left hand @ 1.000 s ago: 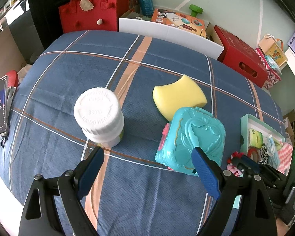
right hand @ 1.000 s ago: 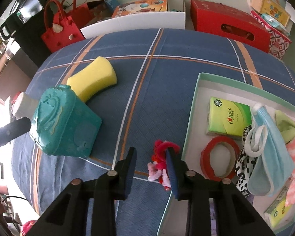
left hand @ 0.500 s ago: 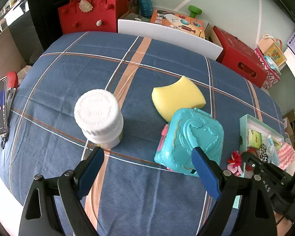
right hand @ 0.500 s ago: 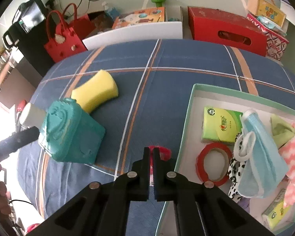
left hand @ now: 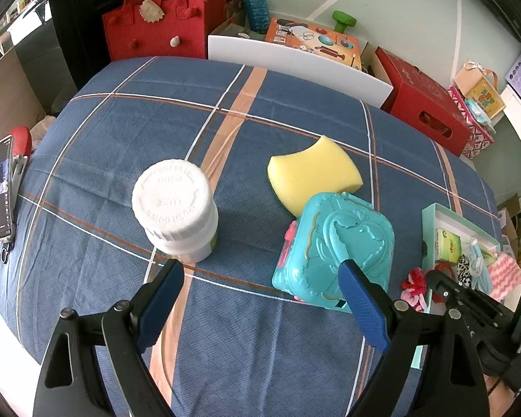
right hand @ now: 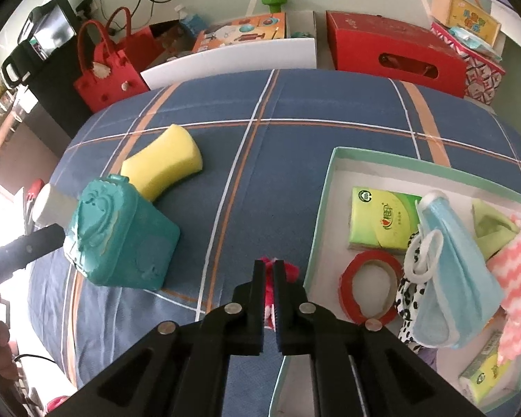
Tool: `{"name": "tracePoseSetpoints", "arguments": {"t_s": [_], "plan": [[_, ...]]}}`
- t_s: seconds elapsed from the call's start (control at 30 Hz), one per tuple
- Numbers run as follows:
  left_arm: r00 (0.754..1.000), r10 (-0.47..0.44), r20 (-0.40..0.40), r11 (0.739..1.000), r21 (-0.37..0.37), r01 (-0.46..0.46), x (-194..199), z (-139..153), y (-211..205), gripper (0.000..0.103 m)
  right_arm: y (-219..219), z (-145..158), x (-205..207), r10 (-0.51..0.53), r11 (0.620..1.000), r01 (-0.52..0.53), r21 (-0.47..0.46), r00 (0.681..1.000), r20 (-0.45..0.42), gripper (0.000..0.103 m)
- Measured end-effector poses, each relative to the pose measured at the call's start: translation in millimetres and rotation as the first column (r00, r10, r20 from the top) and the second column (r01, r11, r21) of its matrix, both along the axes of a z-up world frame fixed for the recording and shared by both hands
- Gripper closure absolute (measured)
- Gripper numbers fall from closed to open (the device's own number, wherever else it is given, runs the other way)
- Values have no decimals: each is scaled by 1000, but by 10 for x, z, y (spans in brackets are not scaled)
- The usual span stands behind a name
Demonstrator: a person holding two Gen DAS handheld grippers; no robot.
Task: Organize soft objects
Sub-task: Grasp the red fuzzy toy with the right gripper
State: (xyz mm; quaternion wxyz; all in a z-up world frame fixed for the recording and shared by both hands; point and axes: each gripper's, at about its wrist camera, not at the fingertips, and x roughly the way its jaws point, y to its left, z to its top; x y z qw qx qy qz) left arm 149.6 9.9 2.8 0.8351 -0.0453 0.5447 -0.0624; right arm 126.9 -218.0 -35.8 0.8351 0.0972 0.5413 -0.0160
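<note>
My right gripper (right hand: 269, 271) is shut on a red and pink scrunchie (right hand: 290, 271), held just left of the mint tray (right hand: 324, 187); it also shows in the left wrist view (left hand: 413, 283). The tray holds a green tissue pack (right hand: 382, 222), a blue face mask (right hand: 458, 274), a red tape ring (right hand: 368, 292) and pink striped cloth (right hand: 517, 264). A yellow sponge (left hand: 314, 173) lies mid-table. My left gripper (left hand: 260, 293) is open and empty, hovering between a white bottle (left hand: 175, 208) and a teal toy case (left hand: 333, 250).
The table has a blue plaid cloth (left hand: 156, 121). A phone (left hand: 1, 198) lies at its left edge. Behind the table stand a red felt bag (left hand: 156, 24), a white board (left hand: 295, 62) and a red box (left hand: 423, 104).
My right gripper closed on the scrunchie and lifted it slightly beside the tray. My left gripper stayed open and hardly moved.
</note>
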Motion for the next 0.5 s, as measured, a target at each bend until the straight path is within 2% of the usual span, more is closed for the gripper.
{"name": "tracePoseSetpoints", "arguments": {"t_s": [0.17,0.23,0.4,0.5], "plan": [[1000,0,-2,1000,-6,0,3,1,10,13,37,-52,10,12,1000,-12,1,1000,-18,97],[1000,0,-1,1000,-10,0,4,5,18,13,62,-76,14,18,1000,-18,-8,1000,-23,93],[1000,5,-1,1000,-21,-5,7,9,53,13,116,-104,-9,27,999,-28,-33,999,-30,68],[1000,4,-3,1000,-26,-4,11,8,65,13,145,-137,-23,39,998,-41,-38,998,-42,63]]}}
